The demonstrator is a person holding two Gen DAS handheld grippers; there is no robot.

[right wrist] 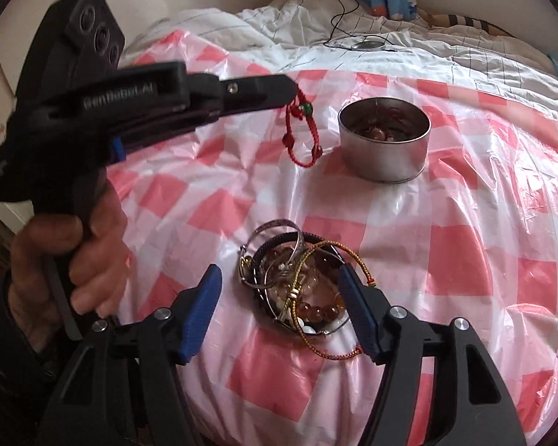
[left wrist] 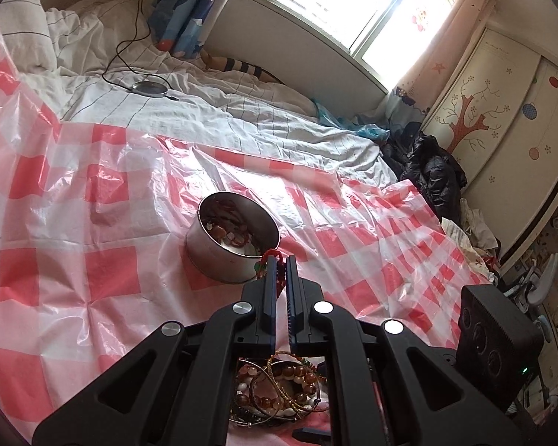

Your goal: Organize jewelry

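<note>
My left gripper (left wrist: 282, 260) is shut on a red cord bracelet (right wrist: 302, 136) with a green bead, held in the air just left of a round metal tin (right wrist: 385, 156). The tin (left wrist: 219, 260) holds several bead bracelets. The left gripper also shows from the side in the right wrist view (right wrist: 292, 91). My right gripper (right wrist: 279, 282) is open and empty, its blue pads on either side of a pile of bangles and bead bracelets (right wrist: 297, 290) on the bed. The pile also shows under the left gripper (left wrist: 279, 390).
A red-and-white checked plastic sheet (left wrist: 93, 223) covers the bed. Behind it lie a white striped duvet (left wrist: 204, 111), a round charger puck with cable (left wrist: 149, 88) and a blue pillow (left wrist: 189, 7). Dark clothes (left wrist: 431, 171) and a wardrobe (left wrist: 502, 111) stand to the right.
</note>
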